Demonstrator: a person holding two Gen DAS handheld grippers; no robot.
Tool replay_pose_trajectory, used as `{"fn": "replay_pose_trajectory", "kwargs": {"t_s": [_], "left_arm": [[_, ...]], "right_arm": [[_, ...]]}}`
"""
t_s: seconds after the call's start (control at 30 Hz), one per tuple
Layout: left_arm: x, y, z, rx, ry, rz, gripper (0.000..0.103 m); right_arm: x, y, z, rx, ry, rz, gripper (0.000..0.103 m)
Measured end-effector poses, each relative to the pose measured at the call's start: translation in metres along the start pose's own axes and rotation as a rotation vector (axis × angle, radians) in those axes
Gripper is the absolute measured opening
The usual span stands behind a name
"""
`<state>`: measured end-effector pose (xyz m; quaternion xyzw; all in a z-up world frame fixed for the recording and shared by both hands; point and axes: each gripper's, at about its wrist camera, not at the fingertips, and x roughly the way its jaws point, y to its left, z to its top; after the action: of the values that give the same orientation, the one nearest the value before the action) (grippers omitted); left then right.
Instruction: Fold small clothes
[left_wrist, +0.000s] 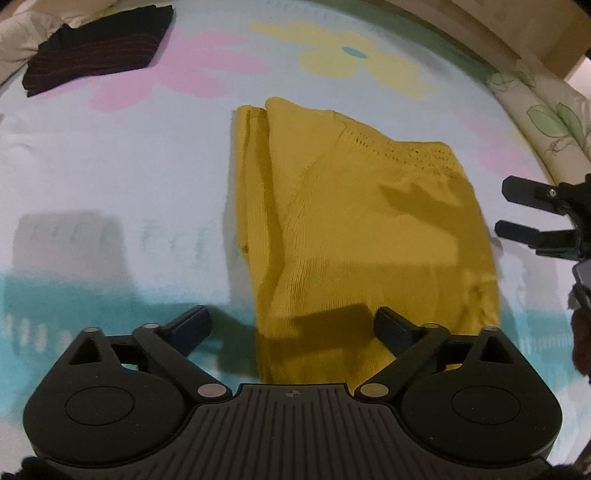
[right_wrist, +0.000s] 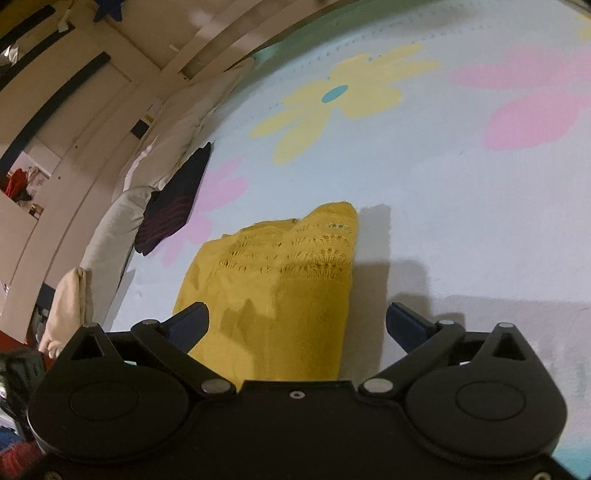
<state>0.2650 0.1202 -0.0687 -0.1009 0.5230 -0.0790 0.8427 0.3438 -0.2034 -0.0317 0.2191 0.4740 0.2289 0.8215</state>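
Note:
A mustard yellow knitted garment (left_wrist: 354, 229) lies folded on the flowered bedsheet (left_wrist: 110, 177). It also shows in the right wrist view (right_wrist: 280, 295). My left gripper (left_wrist: 291, 328) is open and empty, its jaws wide apart just above the garment's near edge. My right gripper (right_wrist: 297, 325) is open and empty, hovering over the garment's near end. The right gripper also shows in the left wrist view (left_wrist: 517, 210), just off the garment's right side, jaws apart.
A dark striped folded garment (left_wrist: 96, 48) lies at the far left of the bed, also seen in the right wrist view (right_wrist: 173, 199). White pillows (right_wrist: 122, 221) line the bed edge. A leaf-patterned cushion (left_wrist: 543, 122) lies at the far right.

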Motion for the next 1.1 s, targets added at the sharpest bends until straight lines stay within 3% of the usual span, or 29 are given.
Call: {"fn": "replay_pose_trajectory", "kwargs": {"t_s": [0.27,0.7,0.9,1.03,1.1], "left_arm": [[0.026,-0.016,0.020,0.030,-0.060,0.008,0.102],[0.028,0.002,0.028,-0.013,-0.102,-0.143,0.102],[0.020,0.007,0.022,0.008,-0.028,-0.208,0.102],[0.012,0.003,0.010,0.095,0.043,-0.200,0.101],[0.012,0.003,0.007,0.090,0.060,-0.200,0.101]], "right_arm": [[0.029,-0.009,0.003,0.048,0.031,0.051,0.102],[0.052,-0.013,0.011,0.087,-0.002,0.138,0.103],[0.050,-0.014,0.012,0.074,0.015,0.149,0.103],[0.048,-0.017,0.012,0.051,0.034,0.165,0.103],[0.047,-0.017,0.012,0.047,0.042,0.171,0.103]]}}
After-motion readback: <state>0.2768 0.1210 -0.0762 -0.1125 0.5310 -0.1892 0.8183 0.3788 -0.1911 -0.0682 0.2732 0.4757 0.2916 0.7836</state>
